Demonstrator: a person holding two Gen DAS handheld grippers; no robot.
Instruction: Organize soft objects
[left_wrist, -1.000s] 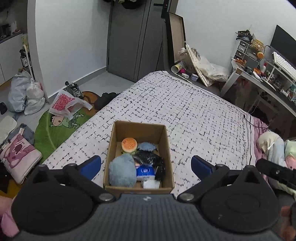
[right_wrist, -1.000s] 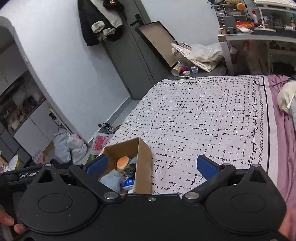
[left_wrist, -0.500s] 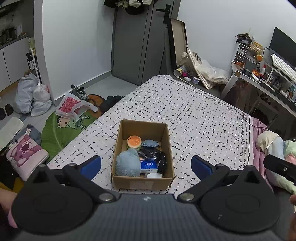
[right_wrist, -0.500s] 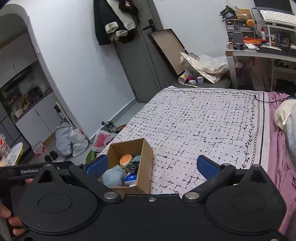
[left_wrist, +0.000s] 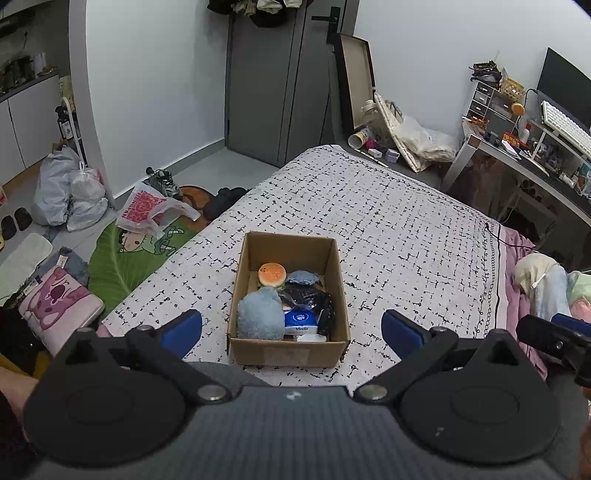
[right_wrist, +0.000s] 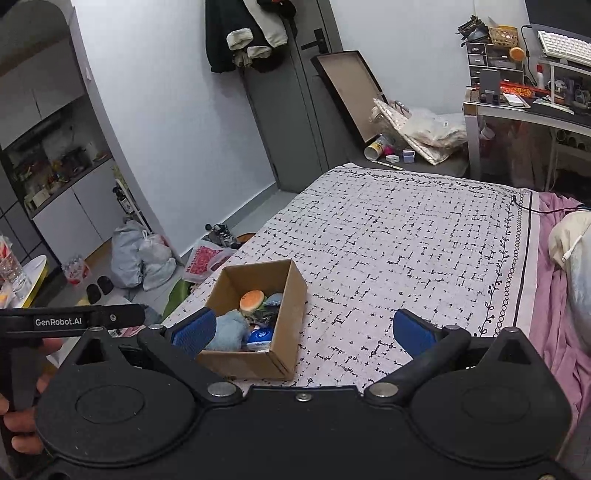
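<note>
Left wrist view: cardboard box (left_wrist: 289, 352) near the bed (left_wrist: 406, 229) edge, holding a burger toy (left_wrist: 272, 274) (orange bun); both tools spread wide, empty.

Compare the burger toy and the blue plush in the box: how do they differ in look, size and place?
The burger toy is smooth, orange and bun-shaped; the blue plush is fuzzy, pale blue and roundish. The burger toy looks smaller than the blue plush. The burger toy sits toward the far end of the box; the blue plush sits at the near left corner. Both lie inside the box, untouched by either gripper.
</note>
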